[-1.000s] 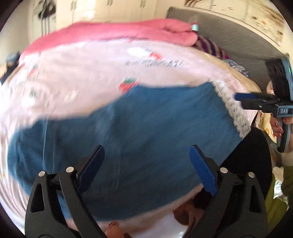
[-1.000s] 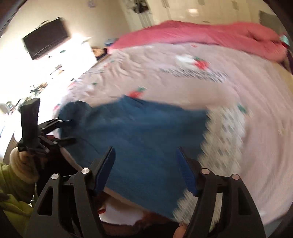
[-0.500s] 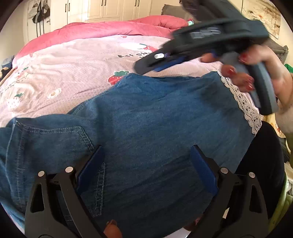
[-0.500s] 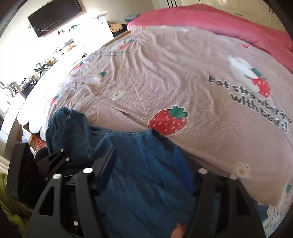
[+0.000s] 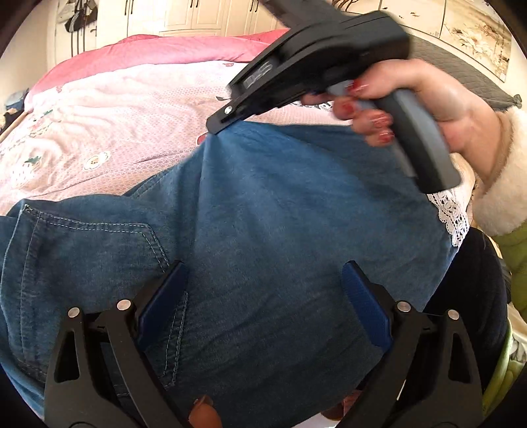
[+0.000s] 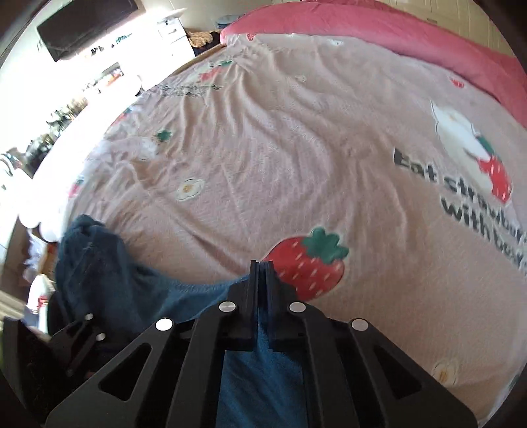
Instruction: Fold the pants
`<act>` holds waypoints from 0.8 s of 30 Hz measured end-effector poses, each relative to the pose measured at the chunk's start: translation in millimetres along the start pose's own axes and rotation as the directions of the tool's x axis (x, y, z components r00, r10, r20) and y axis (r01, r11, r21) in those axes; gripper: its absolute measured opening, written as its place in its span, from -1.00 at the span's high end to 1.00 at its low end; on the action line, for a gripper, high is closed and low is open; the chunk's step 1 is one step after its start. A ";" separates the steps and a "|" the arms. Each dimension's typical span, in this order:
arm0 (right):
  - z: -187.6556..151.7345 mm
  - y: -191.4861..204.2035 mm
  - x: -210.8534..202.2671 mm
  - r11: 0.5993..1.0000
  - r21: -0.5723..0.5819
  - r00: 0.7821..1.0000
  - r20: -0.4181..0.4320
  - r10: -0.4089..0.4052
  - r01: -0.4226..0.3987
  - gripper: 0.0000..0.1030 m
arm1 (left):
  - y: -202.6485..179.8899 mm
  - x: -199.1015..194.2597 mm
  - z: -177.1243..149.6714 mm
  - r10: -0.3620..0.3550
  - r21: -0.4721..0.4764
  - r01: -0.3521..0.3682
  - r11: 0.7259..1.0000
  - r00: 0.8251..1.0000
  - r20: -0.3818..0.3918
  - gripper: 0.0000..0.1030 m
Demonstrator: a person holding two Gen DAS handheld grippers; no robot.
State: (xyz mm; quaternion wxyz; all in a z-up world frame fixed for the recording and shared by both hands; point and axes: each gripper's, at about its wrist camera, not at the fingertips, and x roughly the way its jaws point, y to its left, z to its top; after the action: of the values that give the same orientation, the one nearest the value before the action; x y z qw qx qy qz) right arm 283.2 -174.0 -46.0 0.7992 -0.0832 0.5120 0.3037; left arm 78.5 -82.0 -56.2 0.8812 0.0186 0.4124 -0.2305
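Surface: bed with a pale pink printed sheet (image 6: 263, 148), creased, pattern of strawberries, small flowers and a white bear; a darker pink quilt (image 6: 411, 36) lies bunched along the far edge. Room: white cupboard doors (image 5: 197, 16) behind the bed, grey padded headboard (image 5: 461, 66), wall-mounted dark TV (image 6: 85, 26) above a cluttered bright shelf in the right wrist view. Legible print on the sheet: "Eat straw…" over "with be…", remainder cut off or blurred; the same line repeats further up, too small to read. Marking on the side of the right gripper body reads roughly "DAS", blurred. Blue denim pants (image 5: 263, 230) lie flat on the near part of the bed, patch pocket with pale stitching to the left, white lace trim (image 5: 451, 217) at the right edge. Left gripper (image 5: 263, 296): fingers spread wide, released, hovering over the denim, grasping nothing. Right gripper (image 6: 262, 266): fingers clenched together on the far edge of the pants, fabric pinched between them, just beside a printed strawberry (image 6: 309, 266). The right hand (image 5: 411, 98), red-painted nails, white fleece cuff, grips its handle
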 end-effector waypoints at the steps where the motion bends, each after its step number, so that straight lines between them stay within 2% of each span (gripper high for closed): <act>1: 0.4 -0.9 5.1 1.000 -0.010 1.000 -0.002 -0.013 0.013 0.97 | -0.9 -0.3 -1.0 -0.001 0.000 0.001 1.000 1.000 0.000 -0.71; 4: -2.7 -12.0 4.5 0.999 0.039 1.000 0.015 0.020 -0.021 0.96 | -0.7 0.3 -2.4 -0.006 0.000 0.006 1.000 1.000 0.003 -0.71; 6: -10.1 -21.9 -18.5 0.997 0.069 0.996 0.078 0.035 -0.040 0.94 | 1.2 0.7 -2.2 -0.013 -0.004 0.013 1.000 1.000 0.003 -0.71; 7: -15.2 -27.3 -31.9 0.995 0.089 0.993 0.106 0.044 -0.054 0.87 | 1.7 0.0 -2.3 -0.017 -0.006 0.017 1.000 1.000 0.004 -0.71; 9: -34.2 -42.4 -69.0 0.991 0.116 0.983 0.178 0.044 -0.065 0.53 | 5.1 -1.4 -1.2 -0.035 -0.020 0.035 0.999 0.999 0.009 -0.71; 10: -44.0 -50.0 -84.9 0.990 0.132 0.978 0.205 0.024 -0.052 0.25 | 10.2 -1.2 0.4 -0.051 -0.030 0.051 0.998 0.999 0.012 -0.71; 11: -55.7 -59.5 -100.8 0.987 0.159 0.974 0.226 -0.006 -0.030 0.08 | 11.5 -3.9 1.0 -0.071 -0.039 0.072 0.997 0.997 0.019 -0.71; 14: -97.3 -96.9 -149.9 0.963 0.268 0.953 0.291 -0.085 0.004 0.07 | 10.8 -21.5 3.3 -0.162 -0.042 0.166 0.985 0.983 0.081 -0.71; 15: -116.4 -113.9 -166.6 0.944 0.326 0.945 0.292 -0.146 0.046 0.07 | 8.2 -27.4 4.0 -0.169 -0.027 0.173 0.985 0.980 0.105 -0.71; 18: -152.6 -144.5 -184.2 0.904 0.424 0.939 0.285 -0.190 0.055 -0.04 | -0.8 -45.6 13.5 -0.198 0.015 0.198 0.980 0.964 0.179 -0.74; 19: -162.4 -153.0 -185.0 0.890 0.454 0.944 0.269 -0.193 0.052 -0.09 | -4.3 -47.0 19.7 -0.194 0.025 0.193 0.981 0.963 0.188 -0.76; 21: -178.2 -166.1 -180.5 0.870 0.491 0.954 0.245 -0.172 0.031 -0.09 | -11.4 -41.6 34.0 -0.156 0.047 0.151 0.987 0.972 0.176 -0.76; 24: -186.7 -169.4 -170.0 0.864 0.502 0.962 0.254 -0.102 -0.041 -0.09 | -15.5 -20.0 57.2 -0.132 0.063 0.124 0.990 0.981 0.145 -0.76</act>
State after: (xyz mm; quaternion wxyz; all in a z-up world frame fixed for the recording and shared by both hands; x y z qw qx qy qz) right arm 187.0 -460.7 -14.7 0.8604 0.1622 0.4573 0.1556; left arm 101.9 -100.7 -1.4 0.8920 -0.0016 0.3394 -0.2986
